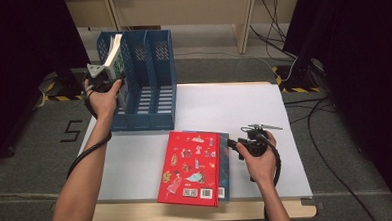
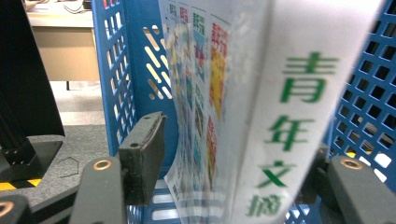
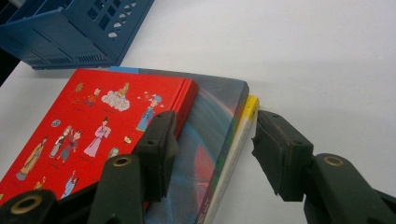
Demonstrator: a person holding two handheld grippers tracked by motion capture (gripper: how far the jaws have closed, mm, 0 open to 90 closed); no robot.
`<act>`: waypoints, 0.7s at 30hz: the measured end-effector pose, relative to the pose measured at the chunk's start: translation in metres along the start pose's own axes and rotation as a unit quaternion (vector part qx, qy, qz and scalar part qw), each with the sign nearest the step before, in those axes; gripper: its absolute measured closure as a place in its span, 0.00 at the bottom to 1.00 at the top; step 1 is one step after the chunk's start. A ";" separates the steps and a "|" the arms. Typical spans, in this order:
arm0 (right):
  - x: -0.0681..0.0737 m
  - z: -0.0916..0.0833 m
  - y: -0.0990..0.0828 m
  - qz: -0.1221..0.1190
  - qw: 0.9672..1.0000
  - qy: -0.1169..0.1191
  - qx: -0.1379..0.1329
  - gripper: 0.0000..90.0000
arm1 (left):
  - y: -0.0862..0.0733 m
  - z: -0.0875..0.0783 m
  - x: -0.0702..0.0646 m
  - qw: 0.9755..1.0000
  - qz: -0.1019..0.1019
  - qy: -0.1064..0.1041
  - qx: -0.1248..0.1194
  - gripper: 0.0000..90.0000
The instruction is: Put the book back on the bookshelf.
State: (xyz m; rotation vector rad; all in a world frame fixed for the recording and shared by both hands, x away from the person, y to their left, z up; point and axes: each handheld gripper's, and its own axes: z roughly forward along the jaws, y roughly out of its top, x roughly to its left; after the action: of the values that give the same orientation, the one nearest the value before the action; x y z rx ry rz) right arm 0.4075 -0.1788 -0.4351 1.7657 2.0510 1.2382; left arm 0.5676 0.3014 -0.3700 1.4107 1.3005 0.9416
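— Where is your left gripper?

— Up at the blue file rack on the far left of the white table. A white magazine with green characters on its spine stands between my jaws, inside the rack's leftmost slot. My left pad sits just off the cover; whether the other side presses the spine I cannot tell, so I won't call it a grip.

— And the right gripper?

— My jaws stand wide apart, low over the right edge of the stack near the table's front. A red book with small figures lies on top, a dark-covered book under it, and a yellow-edged one at the bottom.

— Touching any of them?

— I cannot tell.
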 end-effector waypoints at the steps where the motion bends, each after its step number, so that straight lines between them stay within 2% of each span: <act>1: 0.000 0.000 0.000 0.000 1.000 0.000 0.000 0.55 | -0.001 -0.001 0.000 1.000 0.001 0.000 0.000 0.43; 9: 0.000 -0.002 0.001 0.004 1.000 -0.003 0.000 0.55 | -0.006 -0.013 0.000 1.000 -0.003 -0.007 0.007 0.41; 11: 0.000 -0.003 0.001 0.003 1.000 -0.004 -0.001 0.55 | -0.010 -0.018 0.000 1.000 -0.011 -0.011 0.010 0.41; 13: 0.001 -0.004 0.002 0.000 1.000 -0.005 -0.003 0.55 | -0.013 -0.023 -0.001 1.000 -0.004 -0.011 0.011 0.41; 16: 0.003 -0.004 0.003 0.002 1.000 -0.005 -0.003 0.55 | -0.016 -0.032 0.002 1.000 -0.008 -0.012 0.011 0.41; 21: 0.004 -0.004 0.004 0.002 1.000 -0.005 -0.003 0.55 | -0.019 -0.044 0.002 1.000 0.001 -0.012 0.015 0.40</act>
State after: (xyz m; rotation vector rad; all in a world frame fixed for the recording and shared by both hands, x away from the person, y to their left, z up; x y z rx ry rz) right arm 0.4072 -0.1773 -0.4281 1.7697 2.0373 1.2325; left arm 0.5213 0.3087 -0.3781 1.4423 1.3001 0.9083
